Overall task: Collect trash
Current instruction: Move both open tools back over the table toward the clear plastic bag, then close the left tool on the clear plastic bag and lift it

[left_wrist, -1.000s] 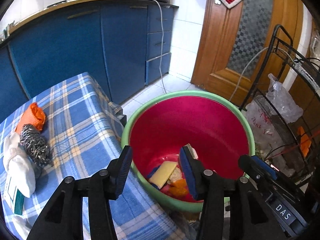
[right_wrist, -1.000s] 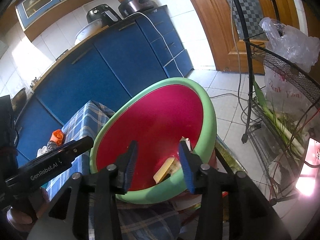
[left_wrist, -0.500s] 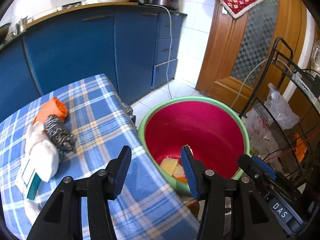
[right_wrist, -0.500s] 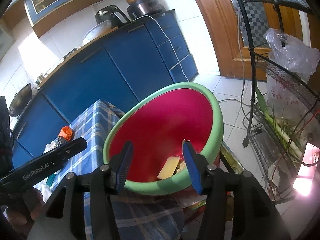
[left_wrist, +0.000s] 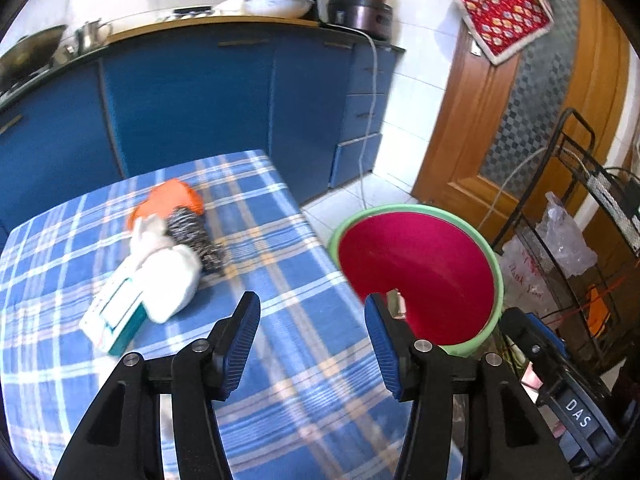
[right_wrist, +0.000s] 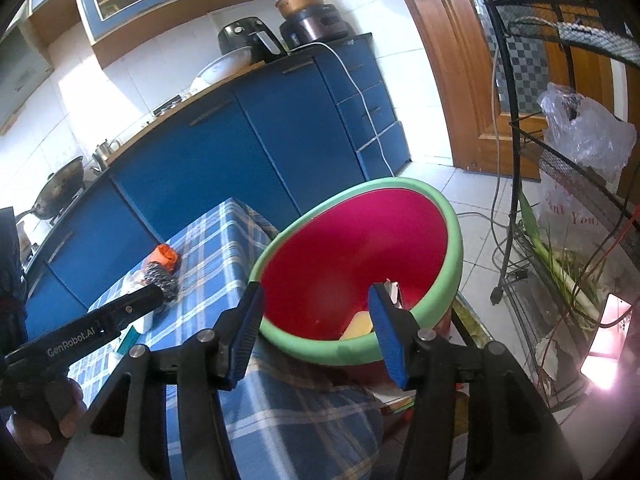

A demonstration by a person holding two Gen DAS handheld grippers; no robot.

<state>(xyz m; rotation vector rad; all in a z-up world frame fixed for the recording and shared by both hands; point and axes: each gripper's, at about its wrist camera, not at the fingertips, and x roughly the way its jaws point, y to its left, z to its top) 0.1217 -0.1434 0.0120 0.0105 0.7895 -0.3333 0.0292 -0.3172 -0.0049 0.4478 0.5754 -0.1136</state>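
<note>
A red bin with a green rim [left_wrist: 416, 276] stands on the floor right of the blue plaid table [left_wrist: 280, 360]; it also shows in the right wrist view [right_wrist: 360, 256] with yellow scraps [right_wrist: 358, 326] at its bottom. On the table lie an orange wad [left_wrist: 168, 200], a steel scourer [left_wrist: 196, 240], a white crumpled wrapper [left_wrist: 168, 276] and a small white and teal box [left_wrist: 116, 312]. My left gripper [left_wrist: 312, 328] is open and empty above the table edge. My right gripper [right_wrist: 316, 320] is open and empty over the bin's near rim.
Blue kitchen cabinets [left_wrist: 200, 104] stand behind the table. A black wire rack [left_wrist: 580, 240] with plastic bags stands right of the bin, before a wooden door [left_wrist: 532, 92]. A white cable [left_wrist: 370, 120] hangs down the cabinet.
My left gripper has pulled back and swung left from above the bin to above the table. My right gripper has pulled back slightly from the bin. Both stay open.
</note>
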